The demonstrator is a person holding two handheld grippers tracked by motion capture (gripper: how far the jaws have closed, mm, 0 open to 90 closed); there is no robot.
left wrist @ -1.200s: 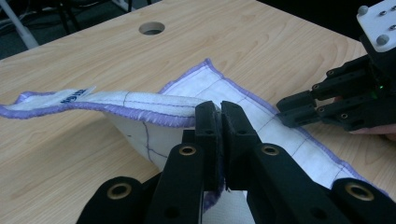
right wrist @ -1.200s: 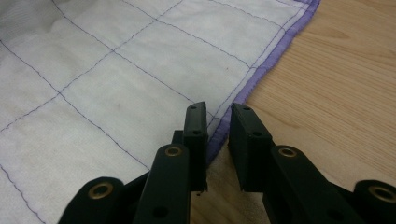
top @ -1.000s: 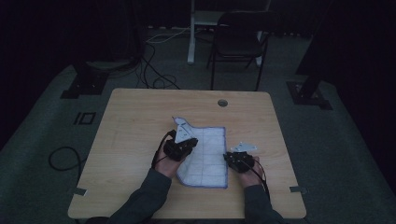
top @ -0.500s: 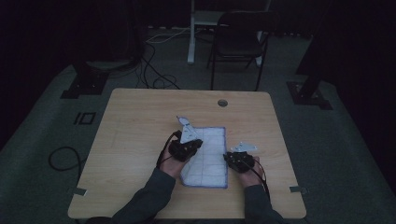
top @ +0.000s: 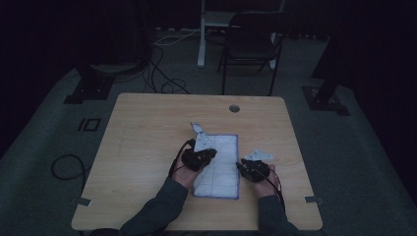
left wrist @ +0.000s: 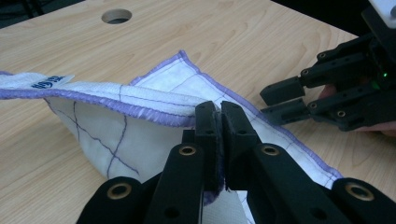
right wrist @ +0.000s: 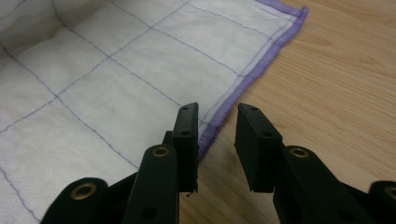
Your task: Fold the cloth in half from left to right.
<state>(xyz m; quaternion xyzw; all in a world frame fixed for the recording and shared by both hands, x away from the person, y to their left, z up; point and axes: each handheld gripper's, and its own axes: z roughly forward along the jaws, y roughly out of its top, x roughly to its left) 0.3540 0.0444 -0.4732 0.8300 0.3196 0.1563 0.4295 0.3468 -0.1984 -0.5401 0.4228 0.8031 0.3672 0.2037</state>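
White quilted cloth with purple stitched edging (top: 221, 164) lies mid-table (top: 147, 147), its left side already folded over. My left tongs (left wrist: 219, 116) clench that raised hem; my right tongs (right wrist: 217, 135), jaws just opening, straddle the near-right edge ungripped. Folding looks roughly half done.

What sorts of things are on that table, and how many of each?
Cloths: 1, a white cloth with purple edging, on the wooden table.
Tongs: 2, the left tongs pinching the cloth's edge, the right tongs open, their jaws having just been opening, by its border.
Total: 3
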